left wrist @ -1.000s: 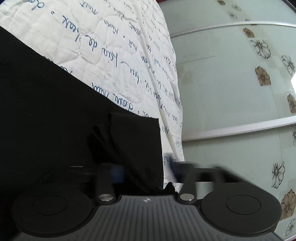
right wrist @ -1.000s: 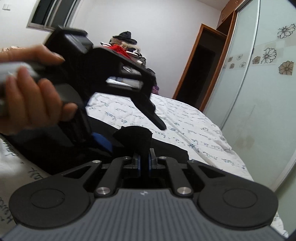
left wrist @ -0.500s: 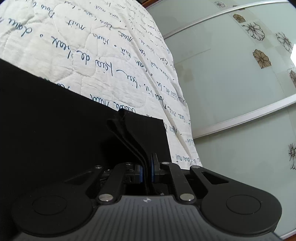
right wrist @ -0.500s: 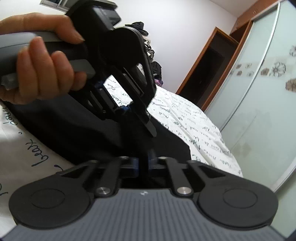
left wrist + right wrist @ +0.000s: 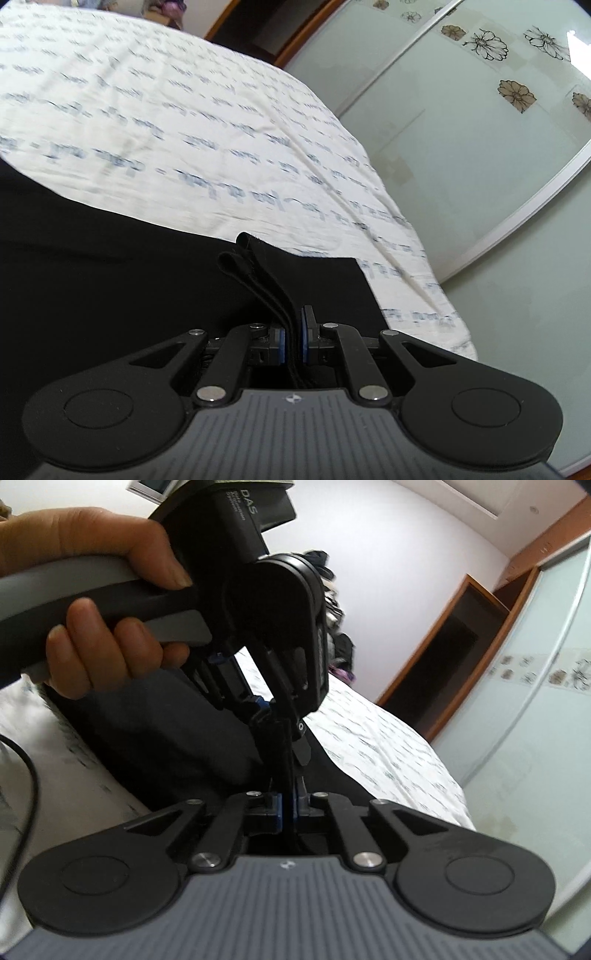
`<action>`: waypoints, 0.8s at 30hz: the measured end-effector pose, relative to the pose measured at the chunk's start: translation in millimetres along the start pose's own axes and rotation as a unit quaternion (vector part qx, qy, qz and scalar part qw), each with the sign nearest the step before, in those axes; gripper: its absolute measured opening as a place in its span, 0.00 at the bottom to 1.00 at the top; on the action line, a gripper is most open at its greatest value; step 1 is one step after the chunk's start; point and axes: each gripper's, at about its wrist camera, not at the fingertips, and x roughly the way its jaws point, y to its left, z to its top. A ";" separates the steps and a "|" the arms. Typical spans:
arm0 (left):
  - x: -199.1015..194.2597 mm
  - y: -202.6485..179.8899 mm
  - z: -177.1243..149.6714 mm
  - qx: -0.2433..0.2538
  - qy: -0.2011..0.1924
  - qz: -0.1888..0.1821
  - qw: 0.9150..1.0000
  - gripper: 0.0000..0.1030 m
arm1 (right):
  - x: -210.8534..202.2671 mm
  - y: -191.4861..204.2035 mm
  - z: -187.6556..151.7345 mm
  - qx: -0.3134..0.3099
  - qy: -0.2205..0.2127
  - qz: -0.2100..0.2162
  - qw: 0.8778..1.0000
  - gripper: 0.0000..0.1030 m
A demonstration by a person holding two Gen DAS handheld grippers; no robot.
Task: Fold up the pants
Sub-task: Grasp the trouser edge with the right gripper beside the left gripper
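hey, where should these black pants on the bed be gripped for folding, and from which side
At the hem edge near the bedspread, probably coming in low from the near side. On the pants, that bunched edge stands up in layers, so closed pads can pinch it, as the left gripper and right gripper do.

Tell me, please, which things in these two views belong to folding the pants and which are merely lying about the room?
Part of the job:
- black pants
- left gripper, shut on a pants edge
- right gripper, shut on the pants fabric
- bed cover, the surface under the pants

Just lying about:
- black cable on the bed
- pile of clothes by the far wall
- sliding wardrobe door
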 end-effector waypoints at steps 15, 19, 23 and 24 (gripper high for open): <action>-48.5 54.2 0.5 0.003 -0.042 0.064 0.997 0.07 | 4.8 37.9 23.7 -0.020 -0.039 0.081 0.996 0.05; -56.4 65.4 2.8 0.001 -0.047 0.080 0.996 0.07 | 8.5 38.4 26.6 -0.026 -0.045 0.094 0.994 0.05; -63.3 72.2 2.6 0.005 -0.054 0.096 0.994 0.07 | 12.4 36.4 22.7 -0.034 -0.047 0.109 0.992 0.05; -64.6 73.5 2.2 0.006 -0.055 0.099 0.994 0.07 | 12.3 36.9 21.6 -0.036 -0.048 0.112 0.992 0.05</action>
